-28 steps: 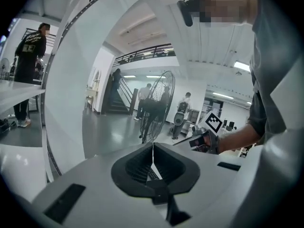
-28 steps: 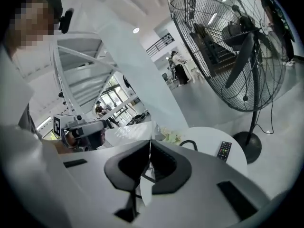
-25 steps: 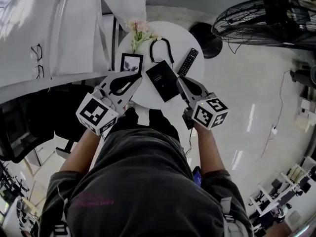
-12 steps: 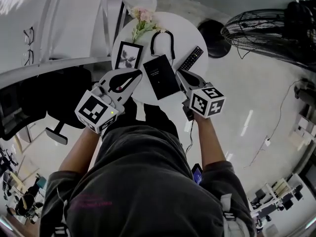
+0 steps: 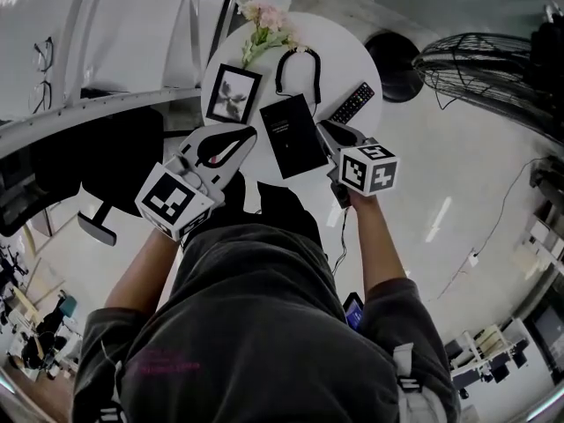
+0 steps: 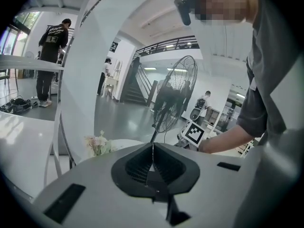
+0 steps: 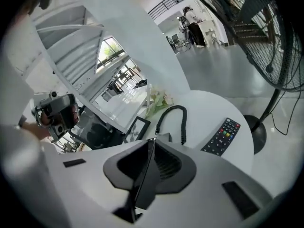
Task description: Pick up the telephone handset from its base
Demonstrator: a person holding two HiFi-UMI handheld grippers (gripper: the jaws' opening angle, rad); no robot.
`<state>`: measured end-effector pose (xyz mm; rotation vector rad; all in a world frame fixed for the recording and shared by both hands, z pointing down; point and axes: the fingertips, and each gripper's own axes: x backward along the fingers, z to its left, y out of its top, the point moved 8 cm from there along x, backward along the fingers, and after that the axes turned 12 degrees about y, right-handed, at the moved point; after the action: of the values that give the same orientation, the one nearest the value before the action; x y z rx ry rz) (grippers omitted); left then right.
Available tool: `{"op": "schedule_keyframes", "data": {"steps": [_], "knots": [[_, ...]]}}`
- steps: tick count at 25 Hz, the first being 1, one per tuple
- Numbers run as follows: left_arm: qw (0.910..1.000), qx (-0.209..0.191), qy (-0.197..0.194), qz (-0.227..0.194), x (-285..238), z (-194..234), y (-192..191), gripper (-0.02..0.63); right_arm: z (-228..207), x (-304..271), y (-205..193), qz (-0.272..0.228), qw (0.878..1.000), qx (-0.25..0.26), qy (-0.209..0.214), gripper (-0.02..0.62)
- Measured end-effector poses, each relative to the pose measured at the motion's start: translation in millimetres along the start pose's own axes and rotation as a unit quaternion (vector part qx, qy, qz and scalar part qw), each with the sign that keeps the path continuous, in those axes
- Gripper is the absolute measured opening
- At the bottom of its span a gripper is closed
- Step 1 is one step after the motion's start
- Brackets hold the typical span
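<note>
The black telephone lies on the round table, between the tips of both grippers. The left gripper has its jaws closed on nothing. The right gripper has its jaws almost together and just starting to open, with nothing between them.

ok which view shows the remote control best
The right gripper view: the remote control lies whole and close on the round white table, its coloured buttons visible. The head view shows the remote control whole too, but small, near the table's edge. The left gripper view does not show it.
</note>
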<state>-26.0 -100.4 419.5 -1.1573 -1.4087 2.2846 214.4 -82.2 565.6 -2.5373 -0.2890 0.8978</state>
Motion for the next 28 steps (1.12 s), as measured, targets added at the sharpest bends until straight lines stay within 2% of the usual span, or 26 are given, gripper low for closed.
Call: {"op": "schedule_keyframes", "data": {"steps": [3,9,13,20,23,28], "knots": [[1.0000,0.001,0.001,0.002,-3.3,3.5,-4.8,0.021,-12.5,-9.6,-6.2,0.014,1.000,-0.020,-0.001,0.087],[0.9991,0.024,0.006,0.034,-2.9,7.7,-14.1,0.021,-32.1,-21.4,-15.4,0.031,0.996,-0.076,0.016,0.126],[0.9993,0.019,0.015,0.029,-5.4,13.2,-14.0,0.021,-40.8,-28.2,-20.6,0.047,0.993,-0.107,0.033,0.151],[0.9982,0.038,0.014,0.044,-1.4,20.1,-23.0,0.021,-45.2,-39.0,-29.1,0.074,0.987,-0.135,0.046,0.148],[0.9991,0.029,0.016,0.025,-2.3,24.4,-24.0,0.021,-48.6,-40.0,-29.9,0.082,0.987,-0.134,0.041,0.115],[0.9990,0.029,0.018,0.028,-2.6,25.9,-25.0,0.021,-52.0,-45.4,-30.5,0.089,0.984,-0.144,0.055,0.121]]}}
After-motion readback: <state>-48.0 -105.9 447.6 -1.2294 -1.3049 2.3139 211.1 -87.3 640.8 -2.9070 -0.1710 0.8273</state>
